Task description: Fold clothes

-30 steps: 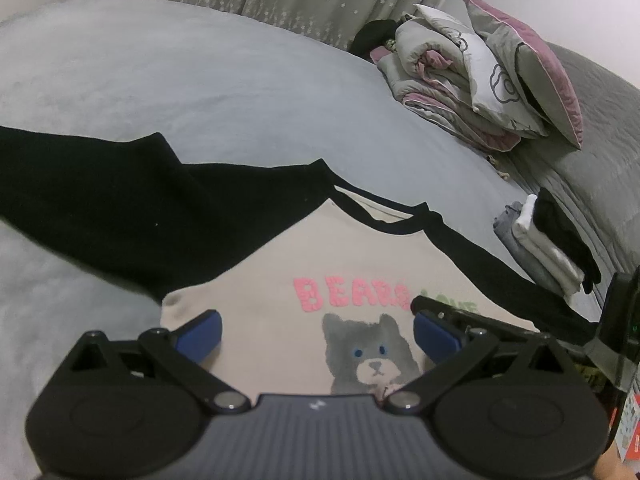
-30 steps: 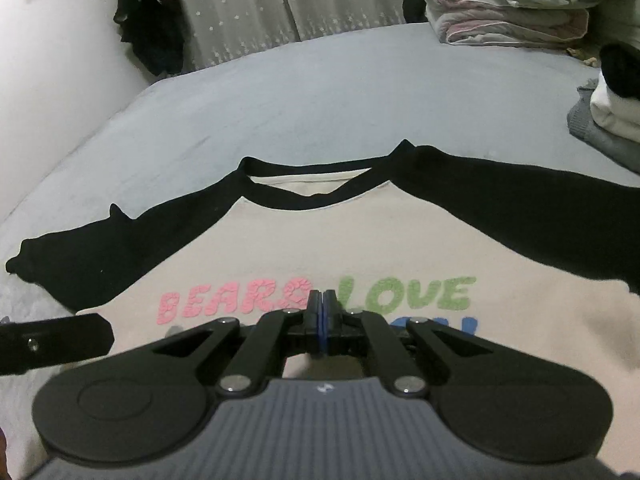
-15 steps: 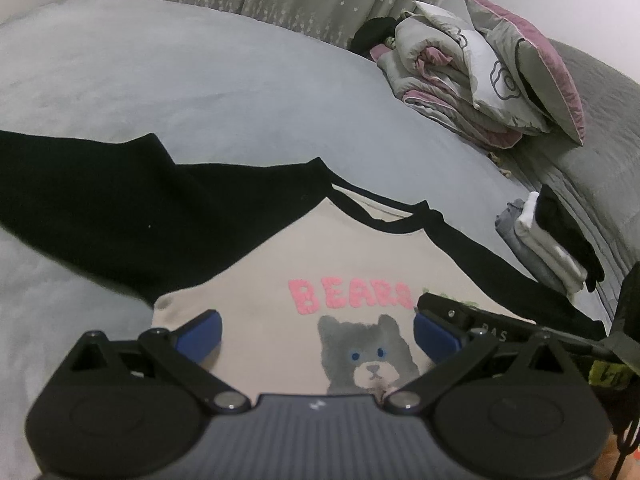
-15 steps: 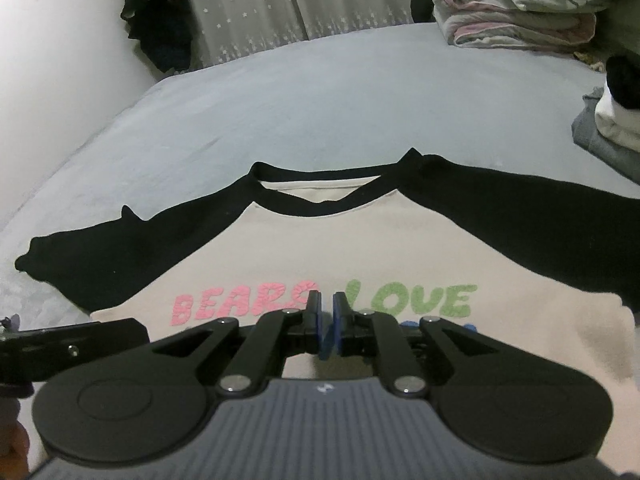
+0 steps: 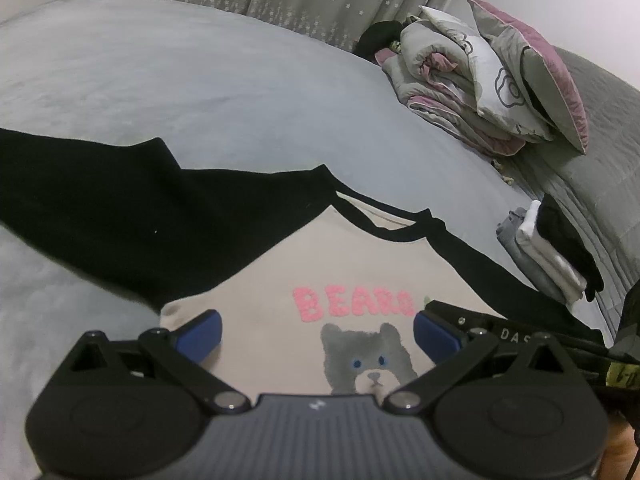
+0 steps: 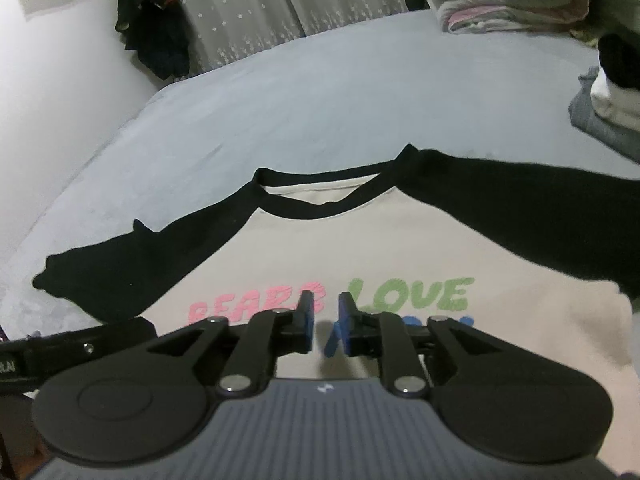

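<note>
the right tongs (image 6: 323, 322), pressed together a second ago, now stand slightly apart, gripping nothing. the left tongs (image 5: 318, 334) stay wide apart. the raglan shirt (image 6: 360, 248) lies flat, sleeves spread, filling the frame's centre on the bed (image 6: 320, 92); likely just released.

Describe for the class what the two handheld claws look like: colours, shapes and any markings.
Both the left claw and the right claw have black linkage arms with silver pivot pins, blue pads on the fingertips, two round black discs and a ribbed dark grey body bearing a small white logo.
</note>
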Action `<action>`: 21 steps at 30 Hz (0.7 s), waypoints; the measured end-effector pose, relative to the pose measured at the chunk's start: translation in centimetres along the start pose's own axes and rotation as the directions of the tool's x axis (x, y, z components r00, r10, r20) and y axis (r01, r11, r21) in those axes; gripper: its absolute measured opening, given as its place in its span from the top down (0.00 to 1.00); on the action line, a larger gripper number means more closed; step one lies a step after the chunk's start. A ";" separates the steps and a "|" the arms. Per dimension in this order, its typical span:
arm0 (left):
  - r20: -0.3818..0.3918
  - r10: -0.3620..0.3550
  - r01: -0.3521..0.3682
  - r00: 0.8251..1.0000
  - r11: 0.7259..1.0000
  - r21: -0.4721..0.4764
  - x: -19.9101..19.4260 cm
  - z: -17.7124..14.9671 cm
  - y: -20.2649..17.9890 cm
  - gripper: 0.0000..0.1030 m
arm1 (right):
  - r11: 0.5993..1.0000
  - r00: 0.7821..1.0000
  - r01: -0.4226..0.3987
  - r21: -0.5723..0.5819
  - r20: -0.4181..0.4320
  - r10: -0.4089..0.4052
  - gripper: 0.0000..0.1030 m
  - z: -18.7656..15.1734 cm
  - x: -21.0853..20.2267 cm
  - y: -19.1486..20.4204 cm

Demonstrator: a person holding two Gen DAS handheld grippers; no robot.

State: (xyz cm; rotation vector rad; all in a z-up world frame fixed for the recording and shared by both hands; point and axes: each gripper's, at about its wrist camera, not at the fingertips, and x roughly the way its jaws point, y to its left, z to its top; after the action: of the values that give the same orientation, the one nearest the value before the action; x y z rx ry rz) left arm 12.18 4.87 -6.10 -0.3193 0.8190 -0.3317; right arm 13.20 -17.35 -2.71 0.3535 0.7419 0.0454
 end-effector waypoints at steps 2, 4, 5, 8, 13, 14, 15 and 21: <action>0.003 0.002 -0.002 1.000 1.000 -0.001 0.0 0.0 0.0 0.01 | 1.000 1.000 -0.008 0.010 0.002 0.008 0.57 0.1 -0.2 0.0; 0.005 0.004 -0.004 1.000 1.000 -0.003 0.0 0.1 0.1 0.01 | 1.000 1.000 -0.013 0.003 0.013 0.013 0.57 0.1 -0.6 0.1; 0.005 0.005 -0.005 1.000 1.000 -0.005 0.0 0.2 0.1 0.01 | 1.000 1.000 -0.019 0.002 0.015 0.018 0.57 0.3 -0.7 0.1; 0.004 0.007 -0.007 1.000 1.000 -0.013 -0.1 0.3 0.4 0.01 | 0.999 0.999 -0.042 0.007 0.014 0.042 0.57 0.6 -1.3 0.1; -0.003 0.012 -0.012 1.000 1.000 0.009 0.2 0.3 0.0 0.02 | 0.991 0.996 -0.084 0.101 0.041 0.080 0.56 2.1 -3.0 -1.8; -0.004 0.014 -0.014 1.000 1.000 0.014 0.3 0.3 -0.1 0.02 | 0.990 0.996 -0.079 0.120 0.058 0.073 0.56 2.4 -3.5 -2.3; -0.006 0.015 -0.015 1.000 1.000 0.019 0.4 0.3 -0.2 0.02 | 0.988 0.996 -0.063 0.140 0.076 0.053 0.56 2.7 -3.9 -3.1; -0.021 0.021 -0.020 1.000 0.998 0.051 1.1 -0.1 -1.0 0.02 | 0.973 0.992 0.065 0.223 0.093 -0.088 0.56 3.2 -4.8 -7.1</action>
State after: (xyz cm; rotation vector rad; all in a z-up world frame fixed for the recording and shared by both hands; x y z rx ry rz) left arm 12.66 3.49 -6.48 -0.2600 0.8335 -0.3366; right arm 11.26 -25.80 0.24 0.5334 0.6594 -0.1282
